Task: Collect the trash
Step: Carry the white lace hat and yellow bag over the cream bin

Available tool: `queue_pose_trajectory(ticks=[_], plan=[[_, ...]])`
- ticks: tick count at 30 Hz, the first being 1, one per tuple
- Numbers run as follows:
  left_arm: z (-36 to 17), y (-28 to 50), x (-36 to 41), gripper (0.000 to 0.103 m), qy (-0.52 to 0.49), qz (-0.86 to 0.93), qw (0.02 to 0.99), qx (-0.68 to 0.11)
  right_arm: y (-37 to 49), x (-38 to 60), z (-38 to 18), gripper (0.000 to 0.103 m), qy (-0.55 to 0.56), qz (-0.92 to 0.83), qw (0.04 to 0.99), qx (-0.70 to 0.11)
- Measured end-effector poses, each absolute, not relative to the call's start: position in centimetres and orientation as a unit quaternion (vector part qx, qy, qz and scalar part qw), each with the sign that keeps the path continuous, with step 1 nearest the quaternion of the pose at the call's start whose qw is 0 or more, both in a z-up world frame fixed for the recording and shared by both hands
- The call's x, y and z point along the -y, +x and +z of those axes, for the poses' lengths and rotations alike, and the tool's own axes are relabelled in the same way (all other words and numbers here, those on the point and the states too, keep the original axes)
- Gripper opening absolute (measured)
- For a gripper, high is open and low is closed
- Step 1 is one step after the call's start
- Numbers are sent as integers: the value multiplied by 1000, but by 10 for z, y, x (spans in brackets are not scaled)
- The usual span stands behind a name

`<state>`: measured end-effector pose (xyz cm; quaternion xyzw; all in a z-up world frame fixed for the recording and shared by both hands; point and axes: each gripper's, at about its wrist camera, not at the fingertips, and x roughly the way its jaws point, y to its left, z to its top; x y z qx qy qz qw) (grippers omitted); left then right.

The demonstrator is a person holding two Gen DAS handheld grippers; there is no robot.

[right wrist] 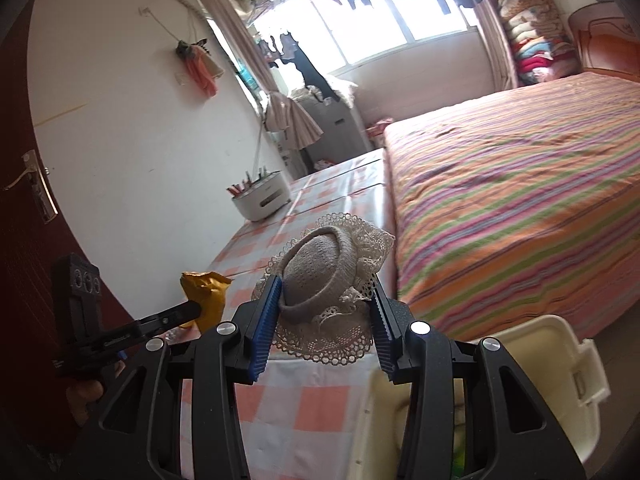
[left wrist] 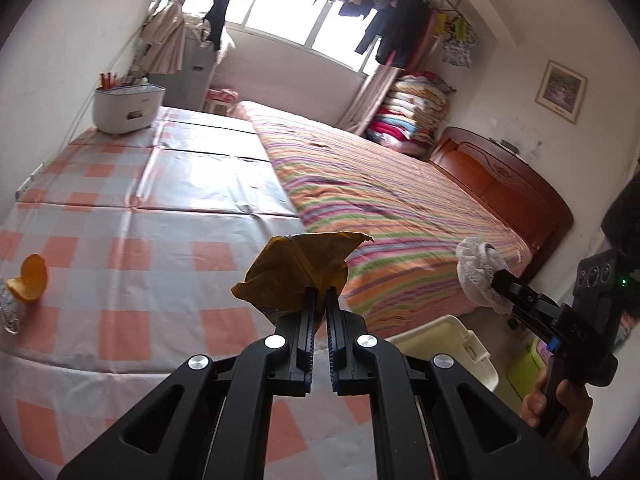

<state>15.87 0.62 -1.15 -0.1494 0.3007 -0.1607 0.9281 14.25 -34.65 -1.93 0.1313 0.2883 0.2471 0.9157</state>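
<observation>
My left gripper [left wrist: 319, 294] is shut on a crumpled yellow-brown wrapper [left wrist: 298, 270] and holds it above the checked tablecloth [left wrist: 132, 240]. The wrapper also shows in the right wrist view [right wrist: 206, 294]. My right gripper [right wrist: 326, 292] is shut on a small grey knitted hat with a lace brim [right wrist: 324, 276], held in the air. The hat shows in the left wrist view [left wrist: 478, 270] at the right, above a cream bin [left wrist: 444, 340]. The bin [right wrist: 532, 344] sits on the floor just below my right gripper. An orange peel [left wrist: 32, 284] lies at the table's left edge.
A white container with red sticks [left wrist: 128, 106] stands at the table's far end. A bed with a striped cover [left wrist: 384, 200] runs along the table's right side. A crumpled clear wrapper [left wrist: 10, 312] lies by the peel. A green box [left wrist: 526, 368] sits beside the bin.
</observation>
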Motion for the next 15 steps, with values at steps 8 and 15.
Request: queue_pose_trajectory(ticks=[8, 15], plan=[[-16, 151, 49, 6, -130, -232, 911, -316, 134, 391, -31, 41, 104, 183, 932, -296], [-24, 144, 83, 6, -110, -271, 897, -331, 125, 413, -47, 41, 60, 131, 937, -319]])
